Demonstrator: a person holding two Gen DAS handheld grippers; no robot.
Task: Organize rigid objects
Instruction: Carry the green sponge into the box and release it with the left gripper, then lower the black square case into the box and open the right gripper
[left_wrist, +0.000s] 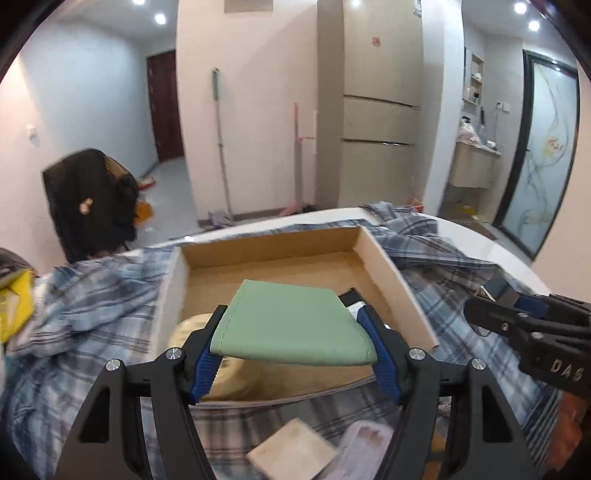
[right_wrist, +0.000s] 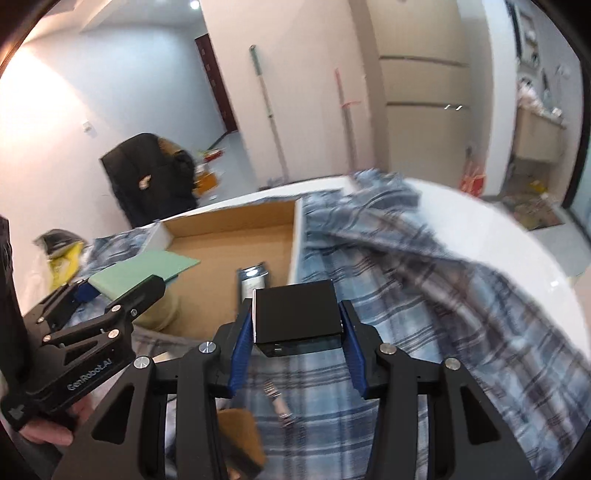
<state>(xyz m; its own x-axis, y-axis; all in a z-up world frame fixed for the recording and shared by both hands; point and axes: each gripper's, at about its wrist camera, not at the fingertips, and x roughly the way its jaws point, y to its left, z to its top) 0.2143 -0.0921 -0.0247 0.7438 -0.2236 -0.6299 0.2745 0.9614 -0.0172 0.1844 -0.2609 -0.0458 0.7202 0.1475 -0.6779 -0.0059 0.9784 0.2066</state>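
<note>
A round white table (right_wrist: 480, 236) carried everything, and most of its top lay under a rumpled blue-and-grey plaid cloth (right_wrist: 424, 295). On the cloth sat a shallow open brown cardboard box with white outer walls (left_wrist: 388, 266), its far corner near the table's back edge.

Inside the box, toward its near left corner, lay a pale yellowish rounded object (left_wrist: 192, 325), partly hidden. Toward the near right side stood a small shiny metal tin (right_wrist: 253, 280), seen only from the right wrist.

The left claw (left_wrist: 293, 343) stood about half open, its blue pads pressed against the two edges of a flat pale-green leather-like wallet (left_wrist: 291, 325), held level over the near part of the box. A bare hand (right_wrist: 51, 432) gripped that claw's black handle.

The right claw (right_wrist: 297, 332) was narrower, its pads clamped on the sides of a small black rectangular box-shaped device (right_wrist: 295, 314), held above the cloth just beside the box's near right wall.

On the cloth below the claws lay a small beige square tile (left_wrist: 291, 446), blurred, and a small metal item (right_wrist: 275, 397) too smeared to identify.
</note>
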